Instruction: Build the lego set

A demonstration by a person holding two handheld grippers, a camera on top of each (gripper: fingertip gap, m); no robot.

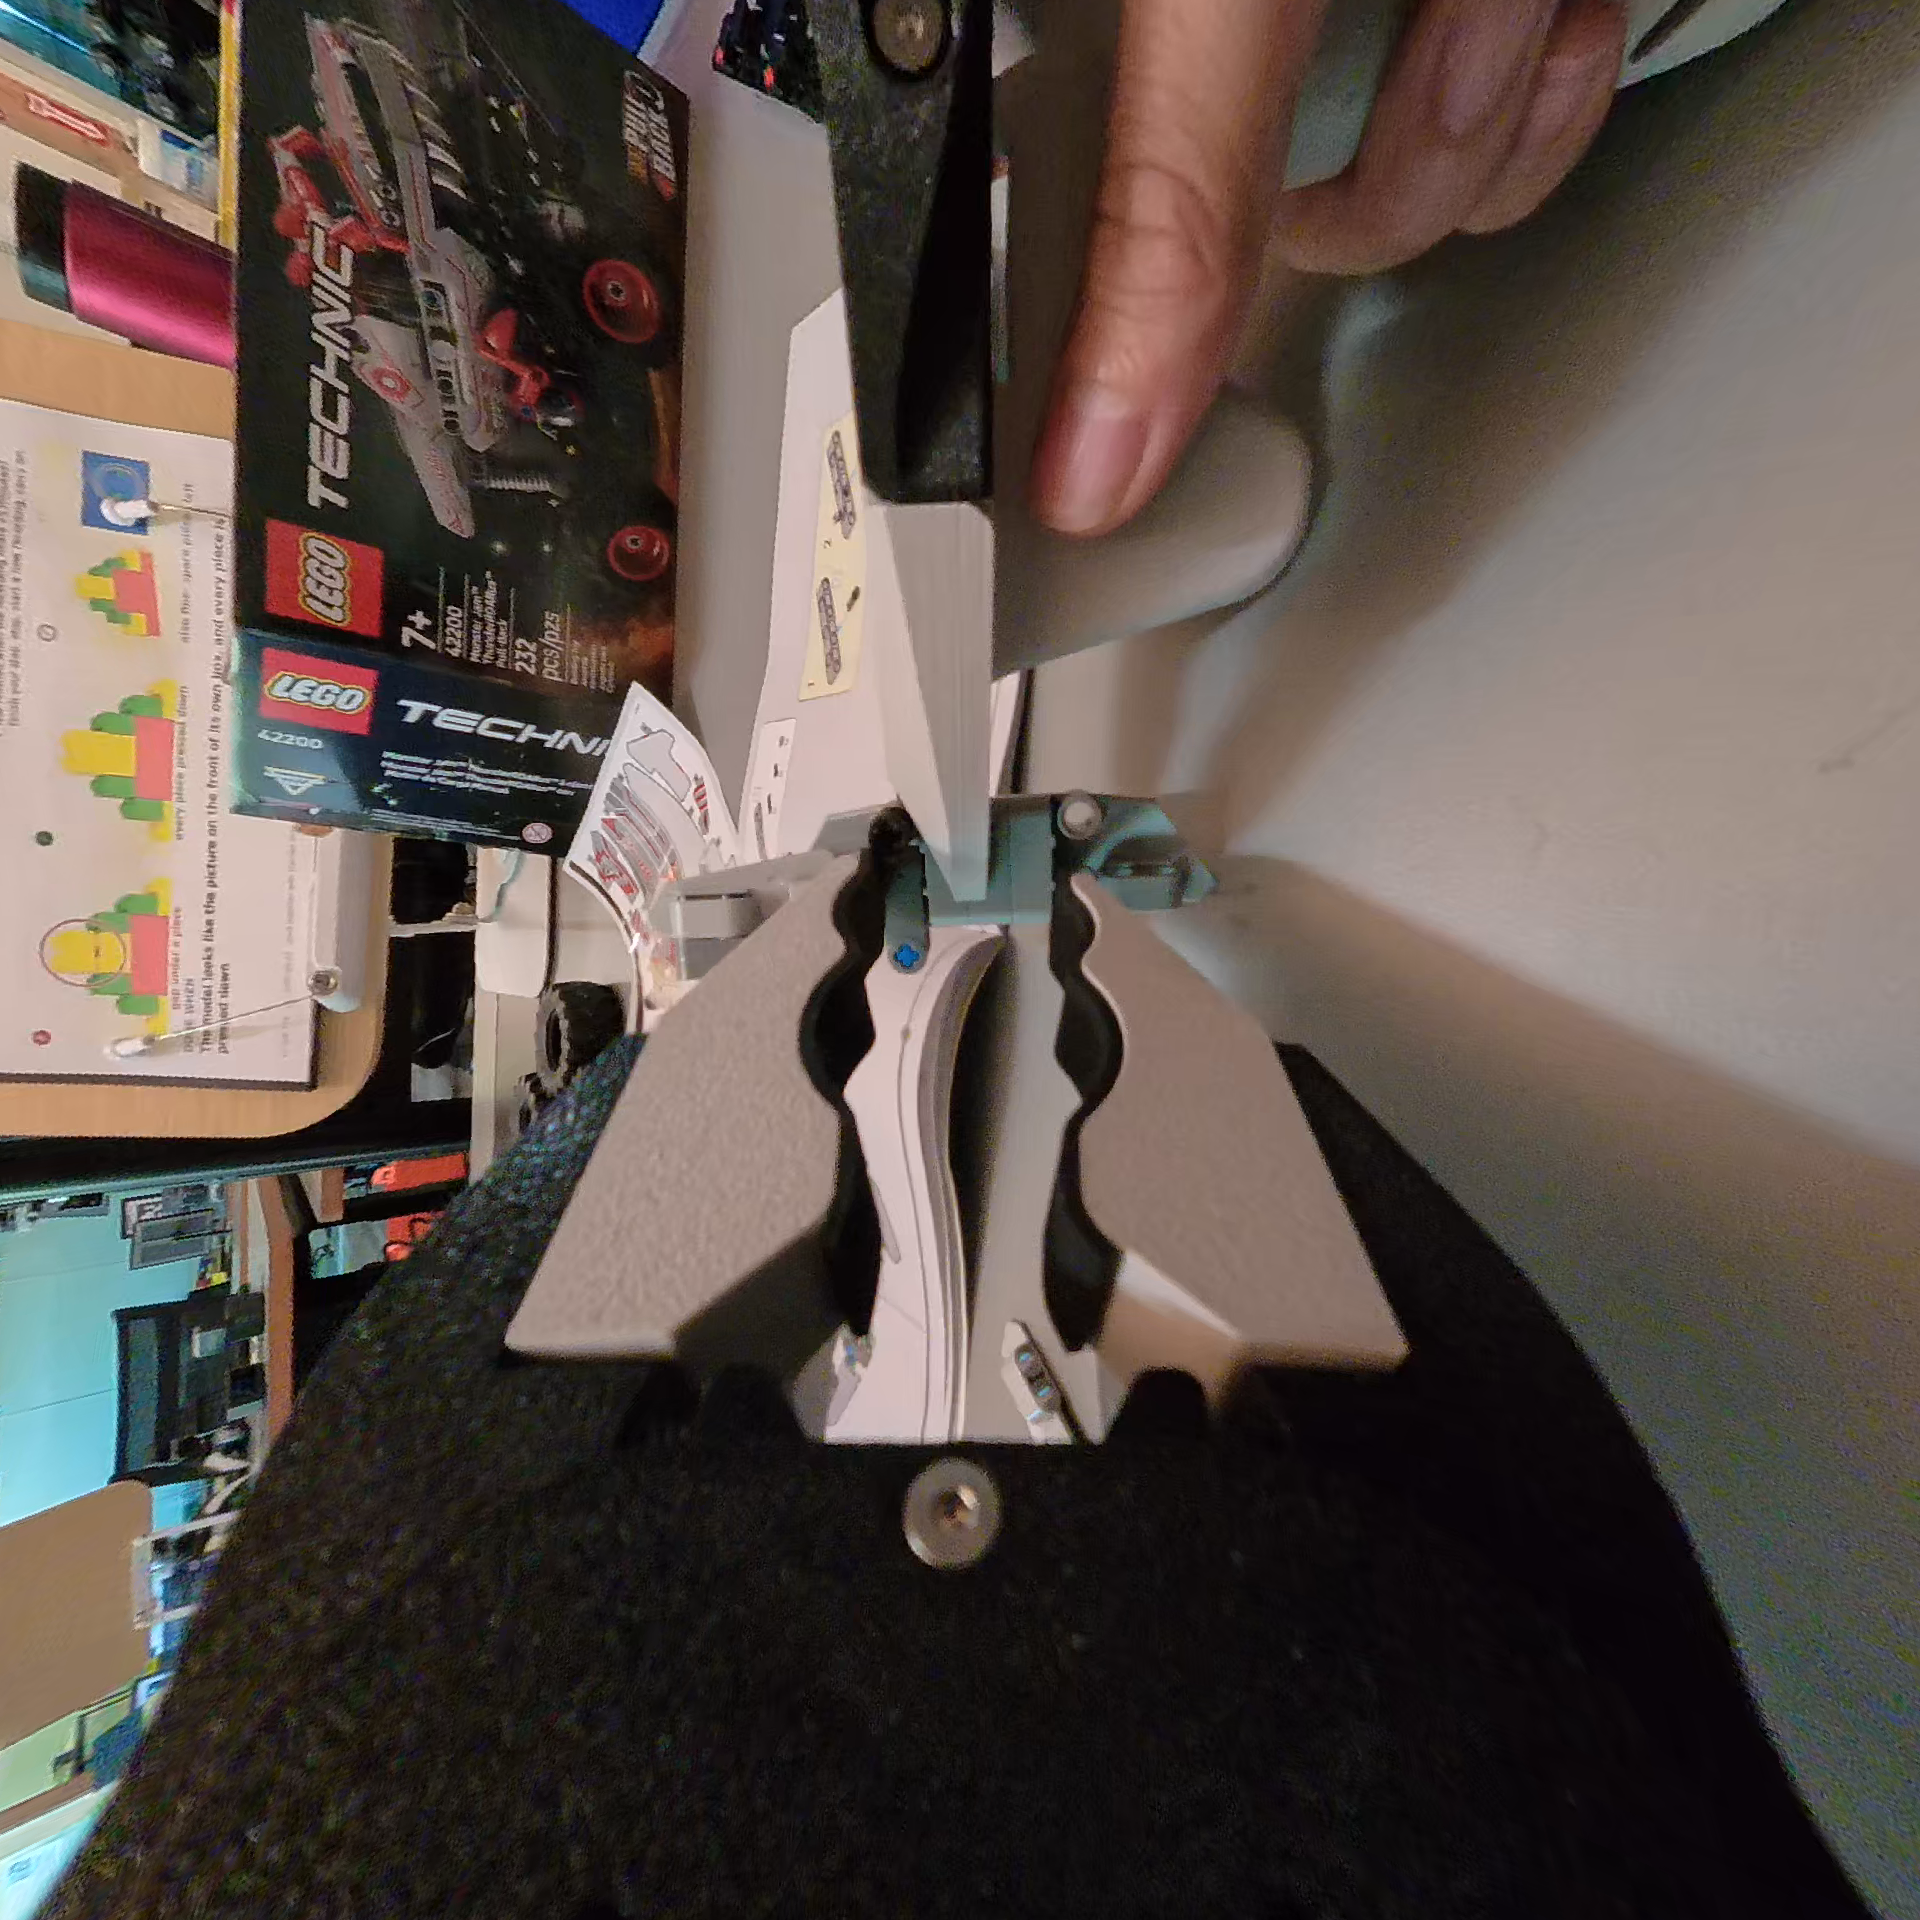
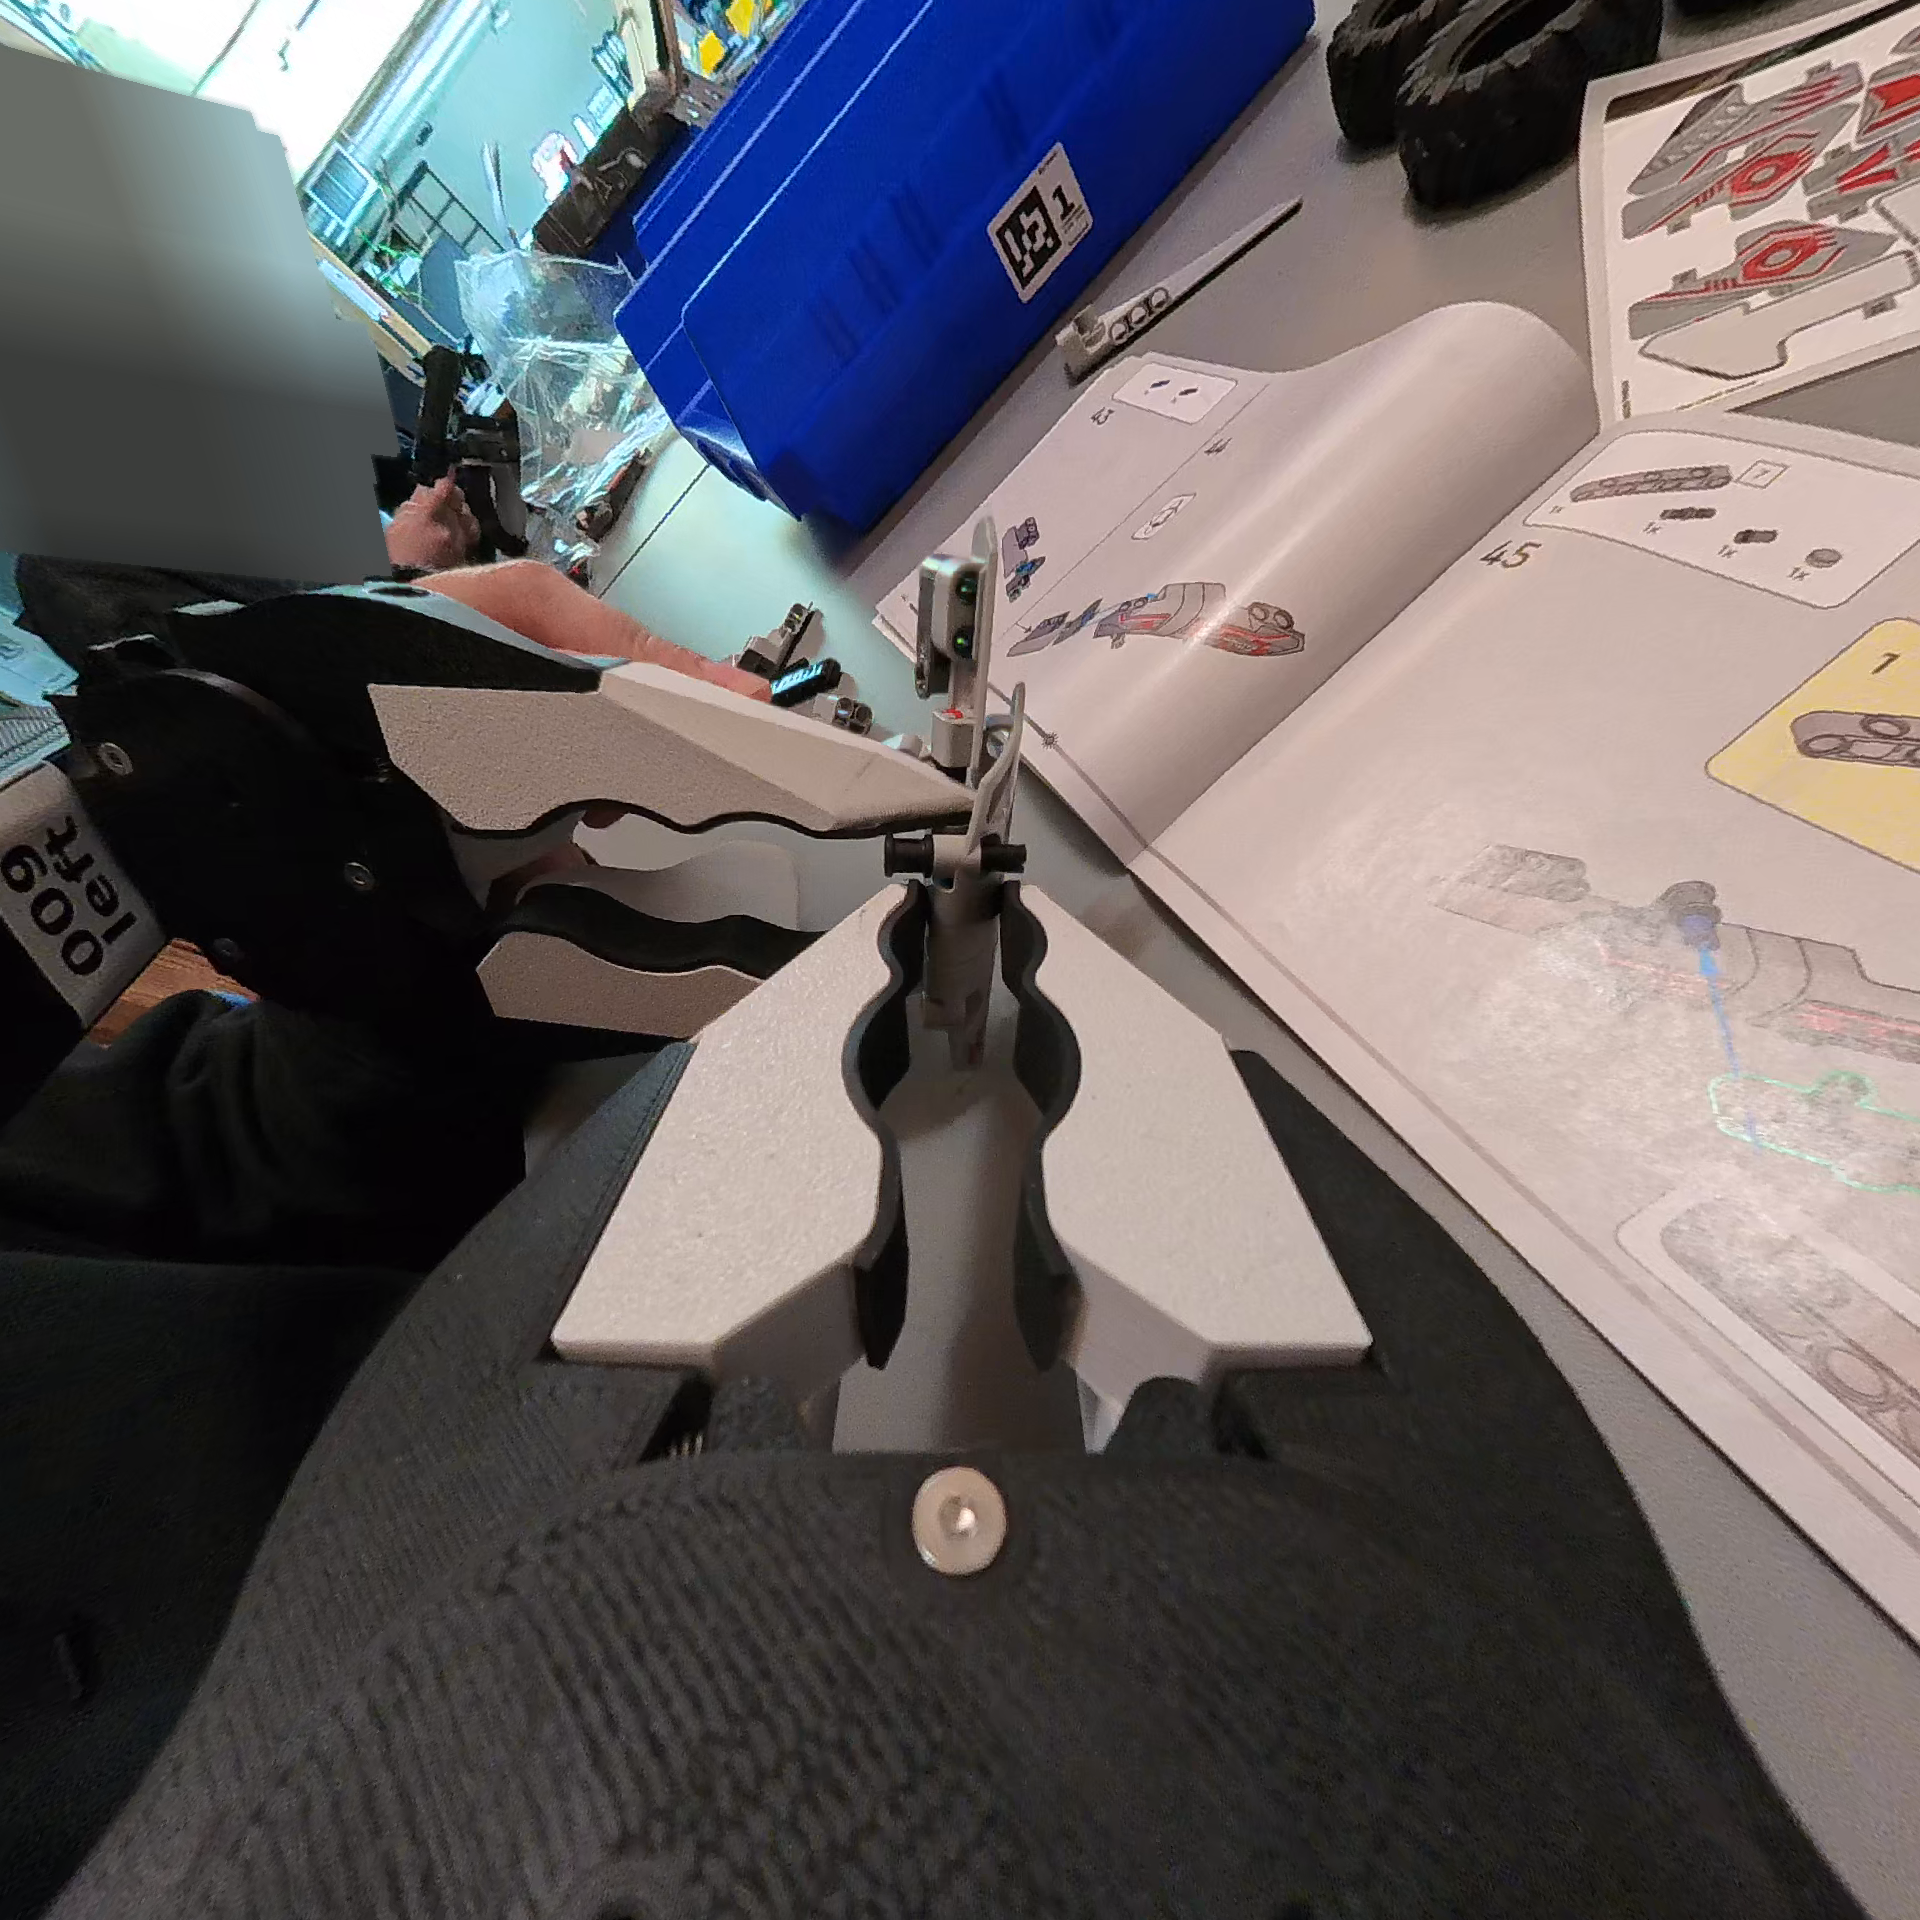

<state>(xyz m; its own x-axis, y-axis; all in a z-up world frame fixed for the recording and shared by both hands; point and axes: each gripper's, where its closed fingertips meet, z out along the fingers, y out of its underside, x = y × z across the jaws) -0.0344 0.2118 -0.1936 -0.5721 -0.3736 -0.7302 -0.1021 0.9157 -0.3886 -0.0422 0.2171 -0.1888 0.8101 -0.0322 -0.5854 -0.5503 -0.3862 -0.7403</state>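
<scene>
The right claw pinches the small grey lego assembly upright above the tabletop, beside the open instruction booklet. The left claw pinches the same assembly from the side, across the right one. To join parts well, both should hold firm and press straight, without twisting.

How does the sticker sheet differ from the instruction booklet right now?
The sticker sheet is a single sheet; the instruction booklet is a thick stack of pages lying open, its left page curling up. The sheet carries red and grey decal shapes, the booklet build-step drawings. The sheet lies beside the black tyres, the booklet nearer the grippers. Both rest on the grey table.
</scene>
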